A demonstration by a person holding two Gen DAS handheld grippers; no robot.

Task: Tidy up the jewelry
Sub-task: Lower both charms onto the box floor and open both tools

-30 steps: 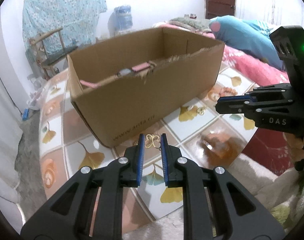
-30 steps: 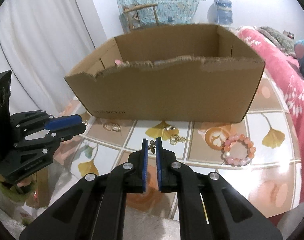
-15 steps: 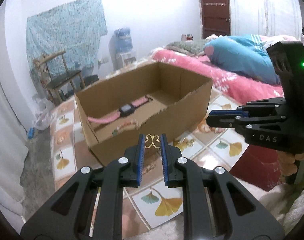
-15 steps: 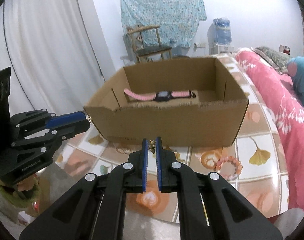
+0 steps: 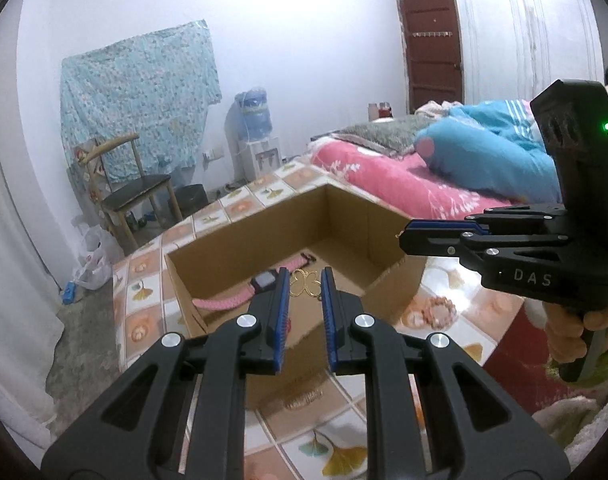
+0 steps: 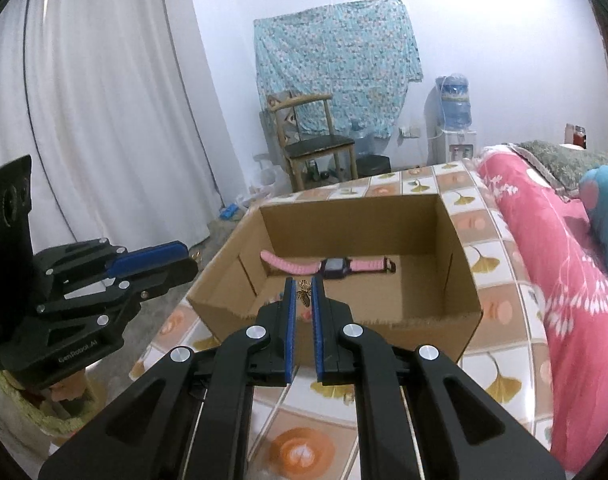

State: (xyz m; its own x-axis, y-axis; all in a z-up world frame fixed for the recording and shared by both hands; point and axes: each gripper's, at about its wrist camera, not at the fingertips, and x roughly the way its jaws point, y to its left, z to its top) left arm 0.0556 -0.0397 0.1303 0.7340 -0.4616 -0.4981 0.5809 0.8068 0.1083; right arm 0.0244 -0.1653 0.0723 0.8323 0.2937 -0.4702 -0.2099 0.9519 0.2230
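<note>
Two grippers, each pinching a gold butterfly charm, held above an open cardboard box

Left gripper [image 5: 304, 280]: fingers narrowed to a small gap, gold openwork butterfly piece [image 5: 304, 285] caught between the blue pads at the tips. Right gripper [image 6: 302, 290]: fingers nearly closed on a small gold butterfly charm [image 6: 304, 291] at the tips. Below and just beyond both sets of fingertips, a cardboard box [image 6: 460, 268], top open, torn near rim; inside on its floor, a pink-strapped watch [image 6: 332, 266] lying flat along the far side. Right of the left fingers, outside the box on the tiled surface [image 5: 340, 452], a pink bead bracelet [image 5: 438, 308]. Further off, a wooden chair [image 6: 312, 140] before a hanging floral cloth
</note>
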